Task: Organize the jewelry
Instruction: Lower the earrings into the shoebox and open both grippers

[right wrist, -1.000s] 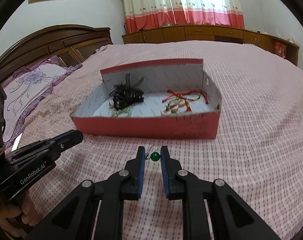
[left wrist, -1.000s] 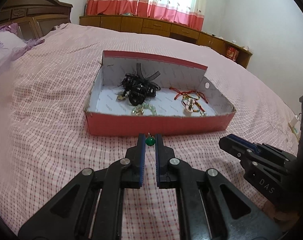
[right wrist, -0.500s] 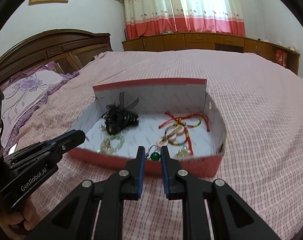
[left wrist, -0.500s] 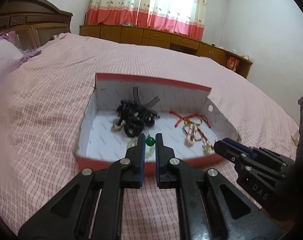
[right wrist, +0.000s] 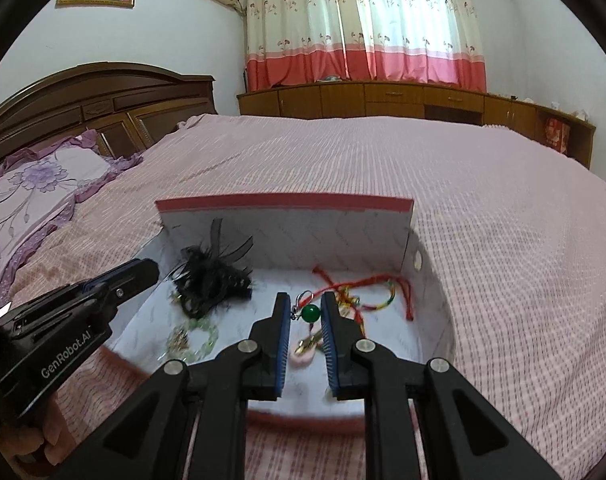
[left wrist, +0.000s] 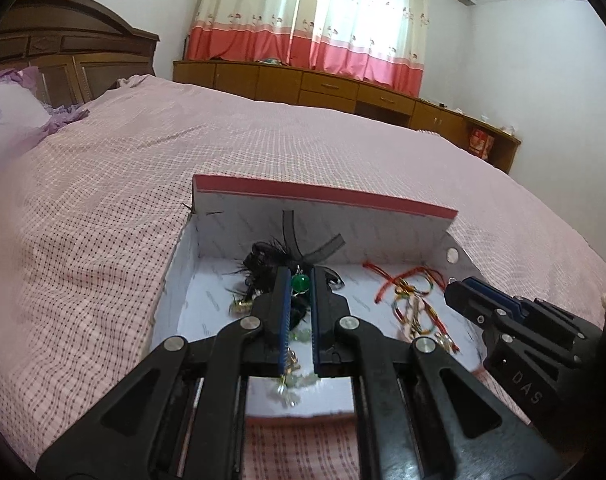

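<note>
A red cardboard box with a white inside lies on the bed. In it are a black feathered hair clip, red cord bracelets and a pale green bead bracelet. My left gripper is shut on a green bead earring and hangs over the box's inside. My right gripper is shut on a second green bead earring, also over the box.
The pink checked bedspread surrounds the box. Purple pillows and a wooden headboard stand at the left. A low wooden cabinet runs under the curtains.
Both grippers have moved forward from in front of the box to above its inside, each still holding its green bead earring.
</note>
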`<action>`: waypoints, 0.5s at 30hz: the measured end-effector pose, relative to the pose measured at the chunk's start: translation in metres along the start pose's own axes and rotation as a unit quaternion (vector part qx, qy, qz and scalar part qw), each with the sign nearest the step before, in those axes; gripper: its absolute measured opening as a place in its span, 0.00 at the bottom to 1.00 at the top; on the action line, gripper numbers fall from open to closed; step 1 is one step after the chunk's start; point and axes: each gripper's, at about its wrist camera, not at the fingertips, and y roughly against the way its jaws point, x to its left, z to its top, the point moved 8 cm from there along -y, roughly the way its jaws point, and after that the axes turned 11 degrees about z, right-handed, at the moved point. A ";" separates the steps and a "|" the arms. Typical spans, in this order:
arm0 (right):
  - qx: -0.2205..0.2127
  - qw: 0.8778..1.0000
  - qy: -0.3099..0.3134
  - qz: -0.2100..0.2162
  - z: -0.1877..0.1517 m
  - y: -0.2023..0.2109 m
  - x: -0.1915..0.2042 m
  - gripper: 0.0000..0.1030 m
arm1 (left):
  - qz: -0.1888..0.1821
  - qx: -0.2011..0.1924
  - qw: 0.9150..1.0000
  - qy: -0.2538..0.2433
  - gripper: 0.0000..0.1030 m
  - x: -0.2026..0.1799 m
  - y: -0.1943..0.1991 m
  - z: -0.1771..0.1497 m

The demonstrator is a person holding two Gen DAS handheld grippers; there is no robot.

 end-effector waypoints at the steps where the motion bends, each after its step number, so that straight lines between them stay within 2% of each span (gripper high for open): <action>1: 0.000 1.000 0.000 -0.002 0.000 -0.002 -0.002 0.17 | 0.002 0.001 1.000 0.002 0.01 0.000 -0.002 0.001; 13: 0.000 1.000 -0.006 -0.015 -0.002 -0.017 -0.012 0.18 | 0.019 0.002 1.000 0.006 0.01 0.003 -0.020 0.002; 14: 0.000 1.000 -0.007 -0.015 -0.002 -0.017 -0.012 0.22 | 0.019 0.004 1.000 0.007 0.02 0.003 -0.021 0.002; 15: 0.000 1.000 -0.009 -0.014 -0.002 -0.017 -0.013 0.31 | 0.020 0.005 1.000 0.008 0.04 0.004 -0.021 0.002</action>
